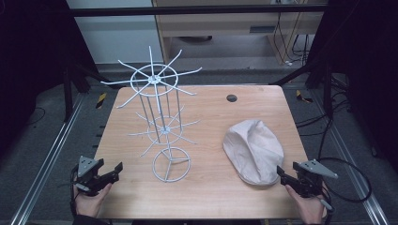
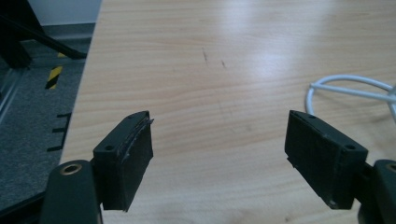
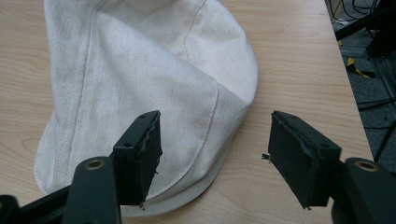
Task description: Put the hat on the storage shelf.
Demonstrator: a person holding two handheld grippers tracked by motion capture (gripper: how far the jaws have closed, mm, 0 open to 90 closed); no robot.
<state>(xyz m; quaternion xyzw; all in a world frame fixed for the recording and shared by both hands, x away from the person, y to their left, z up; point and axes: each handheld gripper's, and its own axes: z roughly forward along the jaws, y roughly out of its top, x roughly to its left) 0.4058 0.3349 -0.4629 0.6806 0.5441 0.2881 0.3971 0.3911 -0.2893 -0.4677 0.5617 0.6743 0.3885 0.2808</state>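
Note:
A white wire rack [image 1: 159,119] stands upright on the left half of the wooden table [image 1: 211,197]. It has two tiers of spokes and a ring base [image 1: 171,164]. A cream flat cap [image 1: 253,150] lies on the right half. My left gripper [image 1: 114,171] is open near the front left edge, its jaws wide over bare wood [image 2: 219,126], with the ring base [image 2: 350,88] off to its right. My right gripper [image 1: 283,174] is open at the cap's near right edge. In the right gripper view the cap [image 3: 140,79] lies under its left jaw and nothing is pinched [image 3: 217,126].
A small black round cap [image 1: 231,98] sits in the tabletop near the far edge. Metal rails [image 1: 51,154] run along the floor on both sides. Cables [image 1: 347,187] trail at the right, and dark frame posts [image 1: 68,89] stand at the far corners.

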